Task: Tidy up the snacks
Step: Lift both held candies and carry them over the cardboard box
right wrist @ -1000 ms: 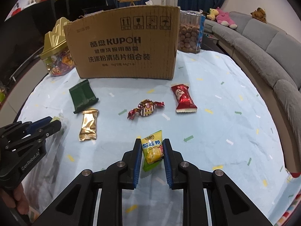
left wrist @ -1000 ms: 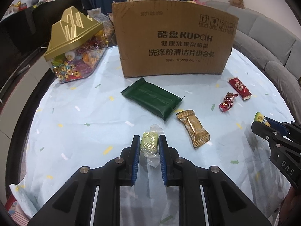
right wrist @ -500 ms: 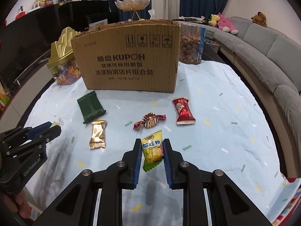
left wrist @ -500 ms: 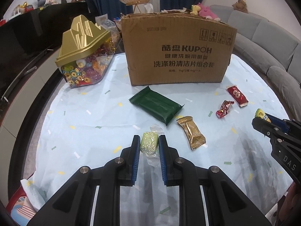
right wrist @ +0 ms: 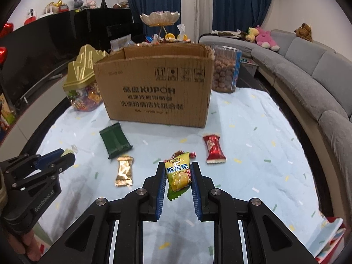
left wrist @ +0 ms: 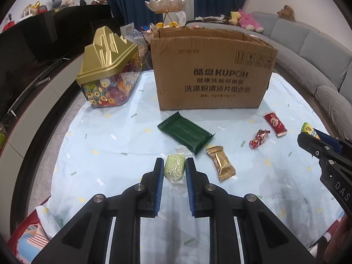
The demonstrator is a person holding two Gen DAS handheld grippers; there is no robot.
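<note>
Both hands are loaded, and the open cardboard box lies ahead of them at the far side of the bench; that is the relation the next move turns on. The left hand-held gripper is clamped on a pale green sweet, its clear wrapper ends sticking out near and far; the right hand-held gripper is clamped on a yellow packet, which stands upright, long axis pointing away from the hand. From the left view the box stands far and a little right; from the right view, far and a little left; so it sits between the two hands, neither clearly nearer. Its open top faces up, so each snack probably has to clear the near wall before release. Still on the cloth: a green bar, a gold packet, a red sweet, a red packet.
</note>
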